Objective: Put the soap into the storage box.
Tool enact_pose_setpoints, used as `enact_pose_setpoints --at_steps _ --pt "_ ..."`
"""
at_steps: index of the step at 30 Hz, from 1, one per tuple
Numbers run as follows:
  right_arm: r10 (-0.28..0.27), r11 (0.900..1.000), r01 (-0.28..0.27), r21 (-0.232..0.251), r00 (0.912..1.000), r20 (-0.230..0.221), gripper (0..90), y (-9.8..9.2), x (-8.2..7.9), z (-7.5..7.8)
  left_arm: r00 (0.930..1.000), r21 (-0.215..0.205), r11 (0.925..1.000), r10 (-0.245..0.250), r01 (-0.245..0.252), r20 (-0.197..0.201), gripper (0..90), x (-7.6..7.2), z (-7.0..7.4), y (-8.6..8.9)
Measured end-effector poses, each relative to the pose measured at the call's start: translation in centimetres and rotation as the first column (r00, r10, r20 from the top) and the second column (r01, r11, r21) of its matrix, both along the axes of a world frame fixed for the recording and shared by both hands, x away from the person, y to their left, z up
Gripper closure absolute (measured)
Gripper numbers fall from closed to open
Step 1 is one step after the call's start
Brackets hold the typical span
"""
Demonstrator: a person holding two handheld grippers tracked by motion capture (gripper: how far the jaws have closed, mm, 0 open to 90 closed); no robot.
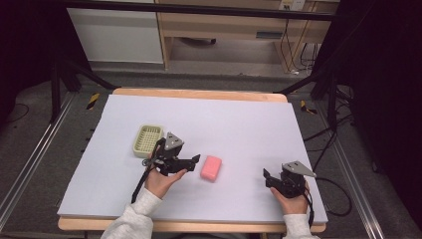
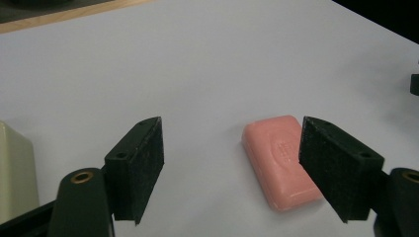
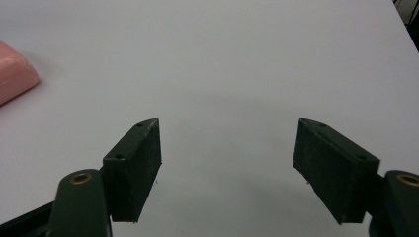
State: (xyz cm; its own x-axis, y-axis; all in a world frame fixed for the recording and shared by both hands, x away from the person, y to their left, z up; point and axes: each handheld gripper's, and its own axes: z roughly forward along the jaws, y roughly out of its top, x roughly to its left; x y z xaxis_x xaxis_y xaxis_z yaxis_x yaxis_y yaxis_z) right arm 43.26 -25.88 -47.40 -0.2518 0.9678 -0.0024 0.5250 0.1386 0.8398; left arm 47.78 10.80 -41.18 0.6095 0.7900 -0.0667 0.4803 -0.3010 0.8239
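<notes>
Left gripper (image 1: 195, 160), jaws spread and empty, aimed at the pink rectangular soap bar (image 1: 211, 168) lying just ahead on the white table sheet (image 1: 239, 124); right gripper (image 1: 267, 178) likewise spread, empty, well apart from the bar.

The left gripper (image 2: 231, 170) holds its jaws wide apart above the white table (image 2: 197, 64); the pink soap (image 2: 276, 158) lies at two o'clock, a cream basket (image 2: 15, 173) at nine.
</notes>
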Motion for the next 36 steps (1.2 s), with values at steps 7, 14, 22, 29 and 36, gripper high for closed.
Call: enact_pose_setpoints --at_steps 7,14,22,29,36 --pt "0.000 1.000 0.000 -0.001 1.0000 -0.001 26.5 0.0 0.0 0.0 0.9998 0.023 0.9995 -0.021 0.021 -0.004 24.9 0.0 -0.1 -1.1" --pt "-0.001 1.000 0.001 -0.002 1.0000 -0.001 26.6 0.0 0.0 0.0 0.9993 0.033 0.9988 -0.035 0.036 -0.016 24.8 0.0 -0.5 -2.0" --pt "-0.002 1.000 0.002 0.000 1.0000 -0.004 26.7 0.0 0.0 0.0 0.9987 0.051 0.9977 -0.044 0.045 -0.025 24.4 0.0 -1.0 -2.8" --pt "-0.003 1.000 0.003 0.001 1.0000 -0.003 26.8 0.0 0.0 0.0 0.9977 0.059 0.9966 -0.055 0.058 -0.039 23.9 0.1 -1.4 -3.7" --pt "-0.001 1.000 0.001 0.005 1.0000 -0.007 27.3 0.1 0.0 0.0 0.9963 0.073 0.9948 -0.067 0.071 -0.053 23.0 0.3 -1.9 -4.4"
